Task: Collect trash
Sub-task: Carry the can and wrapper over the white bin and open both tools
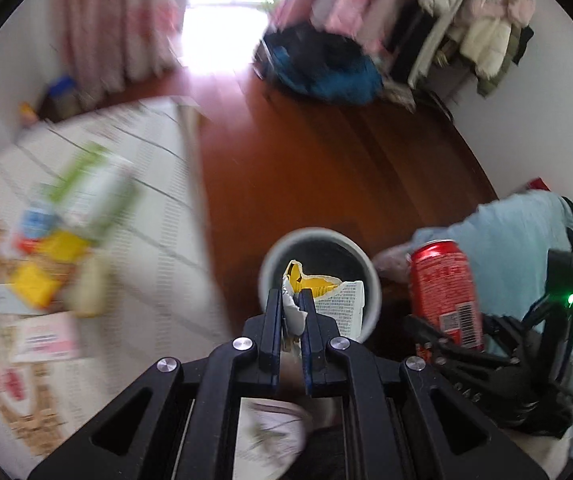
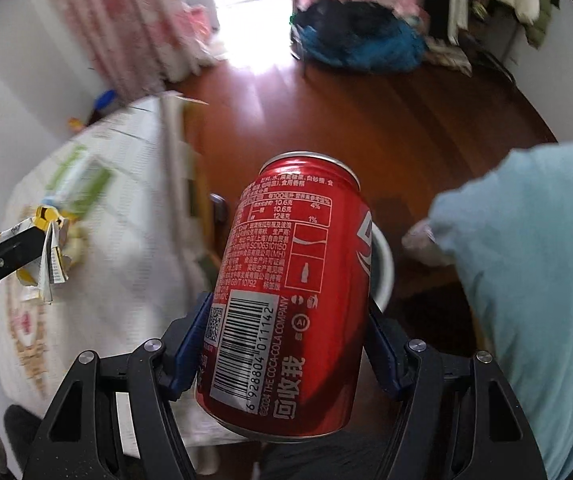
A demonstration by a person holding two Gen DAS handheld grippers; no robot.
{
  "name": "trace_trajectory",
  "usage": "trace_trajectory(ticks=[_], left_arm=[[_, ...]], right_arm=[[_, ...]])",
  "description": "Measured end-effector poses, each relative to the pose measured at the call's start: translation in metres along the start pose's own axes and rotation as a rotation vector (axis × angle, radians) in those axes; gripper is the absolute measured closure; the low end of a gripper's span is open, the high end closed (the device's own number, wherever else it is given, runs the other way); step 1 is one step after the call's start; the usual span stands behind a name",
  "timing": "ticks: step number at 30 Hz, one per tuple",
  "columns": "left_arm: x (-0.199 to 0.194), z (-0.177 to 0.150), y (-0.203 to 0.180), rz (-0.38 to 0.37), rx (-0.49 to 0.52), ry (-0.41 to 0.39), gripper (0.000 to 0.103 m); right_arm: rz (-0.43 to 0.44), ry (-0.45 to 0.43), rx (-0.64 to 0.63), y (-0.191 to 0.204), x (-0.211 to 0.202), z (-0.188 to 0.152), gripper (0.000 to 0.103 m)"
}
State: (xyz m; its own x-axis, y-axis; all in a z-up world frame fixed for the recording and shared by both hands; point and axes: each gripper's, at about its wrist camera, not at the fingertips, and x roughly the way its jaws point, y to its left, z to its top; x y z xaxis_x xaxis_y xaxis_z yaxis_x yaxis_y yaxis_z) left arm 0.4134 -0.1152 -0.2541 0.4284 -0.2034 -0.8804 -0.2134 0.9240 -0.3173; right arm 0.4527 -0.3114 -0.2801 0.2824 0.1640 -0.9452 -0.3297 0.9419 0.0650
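Left gripper point(image 1: 290, 308) clenched on a torn yellow-and-white wrapper point(image 1: 326, 296) above the grey bin point(image 1: 370, 280), right gripper point(image 2: 286, 344) at its three o'clock grasping a red soda can point(image 2: 294, 288), bench point(image 1: 158, 208) at nine o'clock.

You hold a torn yellow-and-white wrapper point(image 1: 318, 300) above the grey bin point(image 1: 370, 280); the red can point(image 2: 290, 292) tilts, clamped beside it.

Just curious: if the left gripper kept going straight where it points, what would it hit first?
Probably the bin: the left gripper, shut on a wrapper, points down into its opening, though depth is unclear.
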Motion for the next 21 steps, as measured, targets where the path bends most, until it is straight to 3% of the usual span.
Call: trace_trajectory(ticks=[6,13,15,16,17,18,19,21], left_arm=[[0.081,0.029,-0.019,-0.065,-0.017,0.132,0.097],[0.126,0.045,-0.032,-0.109,-0.043,0.237,0.094],[0.133,0.046,-0.033,-0.097,-0.041,0.258,0.086],[0.135,0.048,-0.034,-0.084,-0.037,0.261,0.071],[0.135,0.048,-0.034,-0.080,-0.034,0.260,0.045],[0.135,0.047,-0.034,-0.078,-0.034,0.256,0.032],[0.135,0.046,-0.032,-0.068,-0.034,0.246,0.019],[0.133,0.043,-0.030,-0.054,-0.024,0.240,0.019]], right_arm=[[-0.017,0.096,0.049,-0.051,0.060,0.008,0.032],[-0.021,0.160,0.074,-0.069,0.113,0.016,0.032],[-0.026,0.170,0.074,-0.066,0.125,0.017,0.032],[-0.031,0.185,0.072,-0.067,0.134,0.019,0.032],[-0.036,0.196,0.077,-0.069,0.140,0.019,0.031],[-0.033,0.203,0.082,-0.072,0.145,0.020,0.031],[-0.036,0.215,0.089,-0.074,0.150,0.020,0.023],[-0.057,0.222,0.092,-0.075,0.157,0.019,0.001]])
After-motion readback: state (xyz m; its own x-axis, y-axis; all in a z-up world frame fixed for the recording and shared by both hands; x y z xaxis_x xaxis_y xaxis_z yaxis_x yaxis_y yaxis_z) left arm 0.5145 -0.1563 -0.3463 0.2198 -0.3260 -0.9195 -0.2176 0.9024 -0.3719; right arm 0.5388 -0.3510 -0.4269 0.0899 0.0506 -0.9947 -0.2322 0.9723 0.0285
